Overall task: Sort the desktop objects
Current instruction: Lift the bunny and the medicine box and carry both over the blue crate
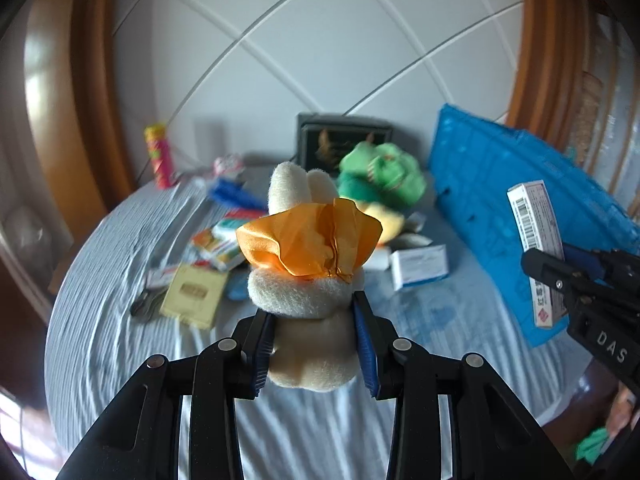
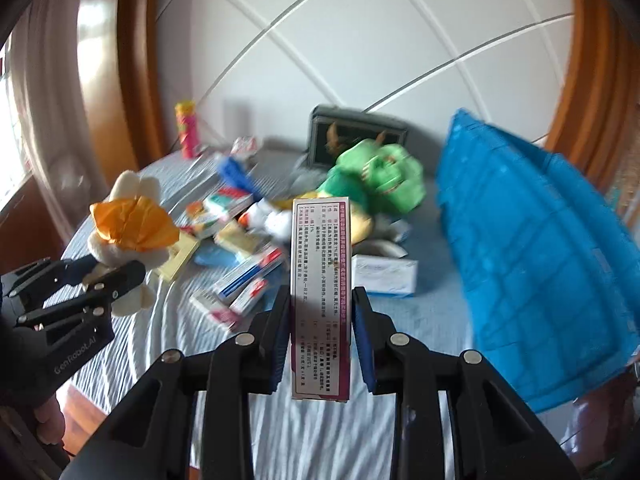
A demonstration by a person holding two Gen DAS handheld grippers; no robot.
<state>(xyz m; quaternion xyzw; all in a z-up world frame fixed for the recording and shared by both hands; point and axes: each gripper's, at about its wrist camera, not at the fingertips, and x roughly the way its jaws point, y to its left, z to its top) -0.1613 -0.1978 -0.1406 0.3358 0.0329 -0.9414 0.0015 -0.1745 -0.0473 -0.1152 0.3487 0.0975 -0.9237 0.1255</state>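
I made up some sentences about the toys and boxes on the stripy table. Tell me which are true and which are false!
1. The left tongs hold a cream plush toy with an orange cloth bow. True.
2. The right tongs are empty. False: they grip a tall white cardboard box with small printed text.
3. A green plush toy lies on the table, in front of a dark picture frame. True.
4. The red and yellow tube can lies flat. False: it stands upright at the far edge.
5. A blue quilted cloth is at the right side. True.
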